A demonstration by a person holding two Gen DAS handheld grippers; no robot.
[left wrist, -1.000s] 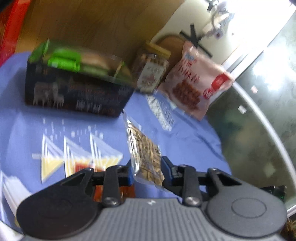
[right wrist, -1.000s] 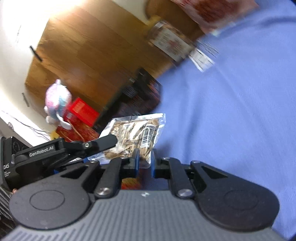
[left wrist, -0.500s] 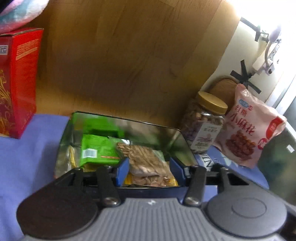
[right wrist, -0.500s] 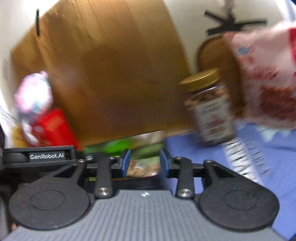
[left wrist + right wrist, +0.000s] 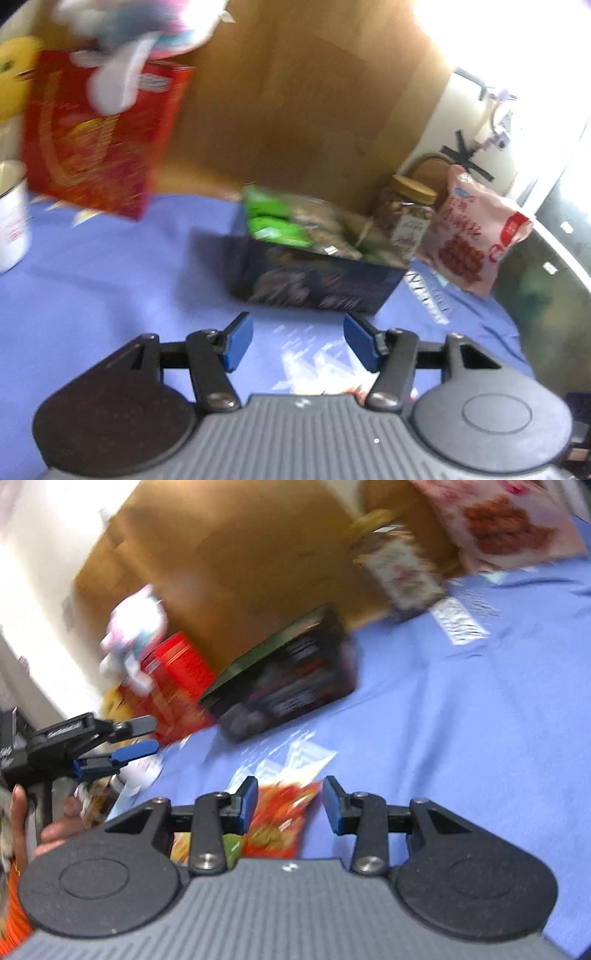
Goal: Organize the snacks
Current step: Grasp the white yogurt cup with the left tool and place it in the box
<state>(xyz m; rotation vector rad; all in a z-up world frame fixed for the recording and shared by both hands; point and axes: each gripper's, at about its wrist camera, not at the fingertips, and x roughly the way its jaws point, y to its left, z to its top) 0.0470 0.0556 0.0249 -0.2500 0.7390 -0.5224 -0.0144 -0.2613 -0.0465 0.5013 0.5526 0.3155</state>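
Presently we find the left gripper (image 5: 298,341) with its jaws apart and still opening, nothing between the blue pads, only the blue tablecloth (image 5: 110,280) beneath. We note the right gripper (image 5: 290,805) likewise parted and opening; an orange-red snack packet (image 5: 282,814) lies on the cloth below the gap, nearer the left pad, and we see no pad pressing on it. Beyond the left gripper stands the dark open box (image 5: 314,284), holding green packets (image 5: 275,225) and a tan packet (image 5: 325,229). Just beside the box, to its right, we record a gold-lidded jar (image 5: 406,218) and a pink snack bag (image 5: 476,236), leaning. A red carton (image 5: 99,144) stands well to the left, with a white mug (image 5: 13,218) at the frame's edge. A person's hand (image 5: 55,827) grips the left tool's handle.
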